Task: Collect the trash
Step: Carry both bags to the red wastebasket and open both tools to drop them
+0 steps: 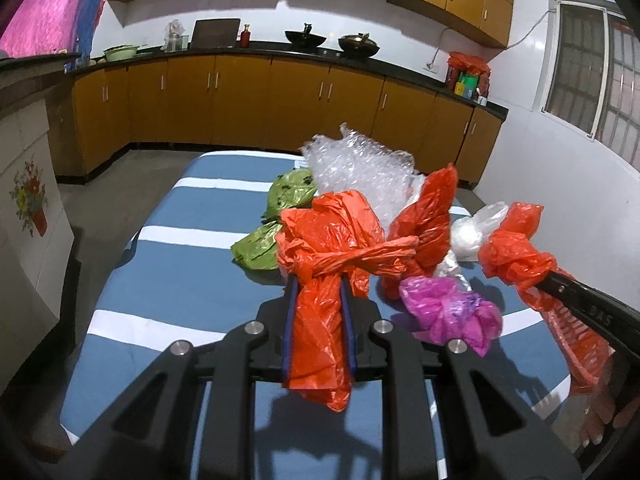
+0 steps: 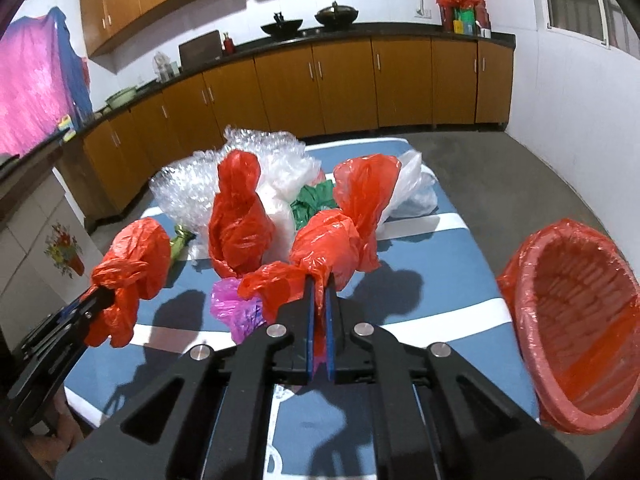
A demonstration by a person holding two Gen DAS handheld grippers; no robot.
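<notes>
both grippers, left [image 1: 318, 280] & right [image 2: 320, 280], pinch orange bags [image 1: 320, 336] [image 2: 320, 252]; thin plastic may slip before the bin [image 2: 576, 320].

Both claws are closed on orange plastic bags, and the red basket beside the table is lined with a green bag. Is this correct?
Not quite. The left claw and right claw each grip an orange plastic bag, but the red basket has an orange liner, not green. The right wrist view shows it.
</notes>
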